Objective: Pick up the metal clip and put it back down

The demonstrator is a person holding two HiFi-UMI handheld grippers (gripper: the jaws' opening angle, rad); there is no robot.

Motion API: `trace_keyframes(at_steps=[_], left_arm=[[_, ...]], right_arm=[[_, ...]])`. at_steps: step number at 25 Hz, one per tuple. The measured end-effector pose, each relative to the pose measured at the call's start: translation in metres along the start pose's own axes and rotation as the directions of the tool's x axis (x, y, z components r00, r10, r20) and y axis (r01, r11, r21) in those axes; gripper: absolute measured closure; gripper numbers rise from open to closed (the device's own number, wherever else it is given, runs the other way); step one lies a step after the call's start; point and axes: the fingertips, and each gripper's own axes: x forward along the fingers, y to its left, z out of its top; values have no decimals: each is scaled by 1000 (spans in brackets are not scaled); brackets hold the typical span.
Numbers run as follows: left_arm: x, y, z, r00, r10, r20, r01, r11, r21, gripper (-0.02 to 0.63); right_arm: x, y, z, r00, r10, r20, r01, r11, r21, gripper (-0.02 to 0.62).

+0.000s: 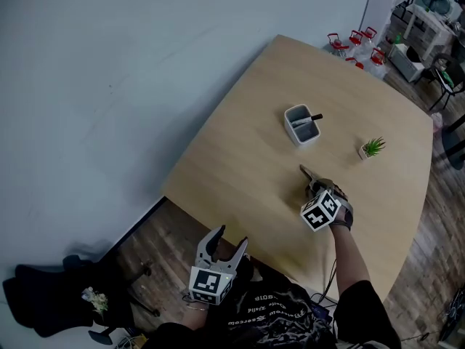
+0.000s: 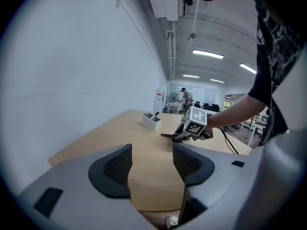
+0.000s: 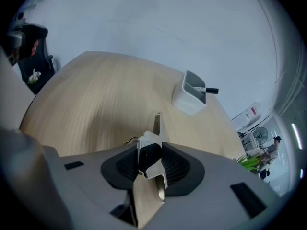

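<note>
**Metal clip, pinched at its broad end**

You are pinching the metal clip [image 3: 149, 152] between the right gripper's [image 3: 152, 164] pads, with its tip pointing along the table [image 3: 86, 104]. It is probably light, stiff and slick, so a square hold on the broad end suits it. The left gripper [image 2: 151, 162] is hanging spread and empty.

White holder [image 1: 302, 124] and small potted plant [image 1: 371, 148] stand on the table [image 1: 240, 158].

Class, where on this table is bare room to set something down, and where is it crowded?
Bare: the table left of the holder to the near edge, and the far corner behind it. Crowded: among holder, plant and right gripper holding the clip.
</note>
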Motion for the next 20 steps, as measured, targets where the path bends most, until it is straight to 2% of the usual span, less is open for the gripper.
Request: trace_keyframes(at_steps=[6, 14, 20], left_arm=[[-13, 9, -5, 1000, 28, 6, -28, 999, -20, 339], [-21, 17, -4, 999, 32, 21, -32, 999, -25, 339], [-13, 12, 2, 999, -14, 32, 15, 1000, -21, 339]], right_arm=[[2, 0, 0, 999, -48, -11, 47, 998, -49, 479], [-10, -6, 9, 994, -97, 40, 96, 995, 23, 489], [-45, -20, 24, 982, -147, 119, 136, 986, 97, 491]])
